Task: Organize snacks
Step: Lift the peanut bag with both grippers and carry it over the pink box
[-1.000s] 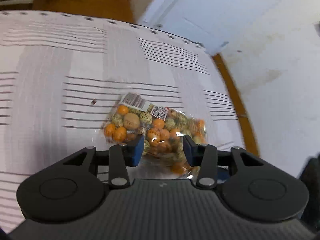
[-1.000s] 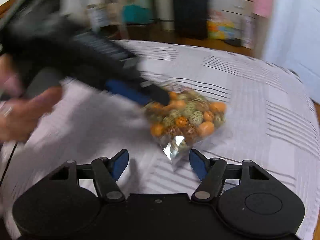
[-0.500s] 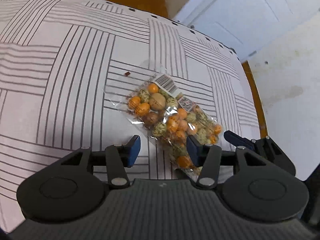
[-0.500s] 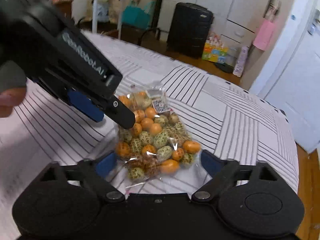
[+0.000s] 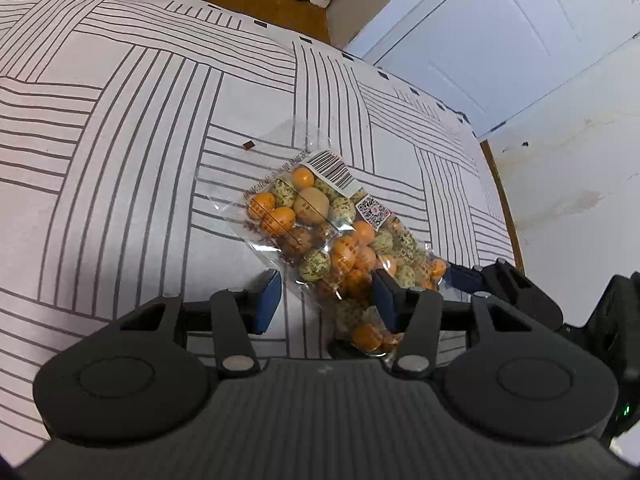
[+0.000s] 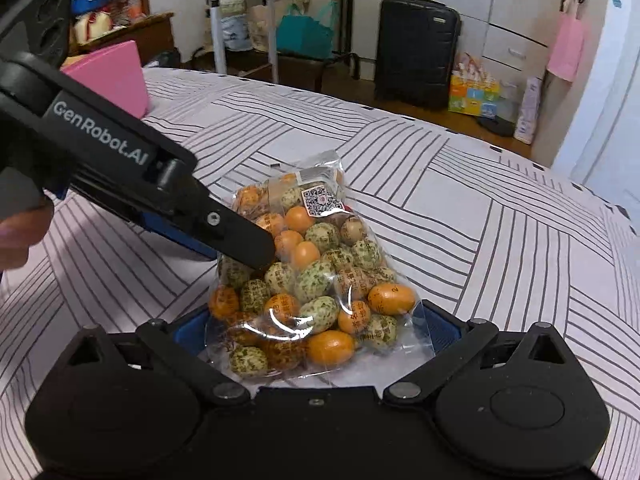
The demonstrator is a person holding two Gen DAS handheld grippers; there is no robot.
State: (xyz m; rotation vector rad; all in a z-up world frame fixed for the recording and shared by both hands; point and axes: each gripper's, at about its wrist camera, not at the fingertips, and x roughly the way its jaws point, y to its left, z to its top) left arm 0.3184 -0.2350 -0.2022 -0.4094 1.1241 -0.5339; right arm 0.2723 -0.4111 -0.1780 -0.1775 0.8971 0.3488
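In the right wrist view, the right gripper sits at six o'clock with its blue-padded fingers spread wide apart on either side of the near end of a clear plastic bag of orange and speckled green egg-shaped snacks. The bag lies on a white bed cover with grey line patterns. From nine o'clock, the black left gripper reaches in, fingers apart, one on each side of the bag's edge and not clamped. Farther off, at twelve o'clock, a black hard-shell suitcase stands upright on the floor.
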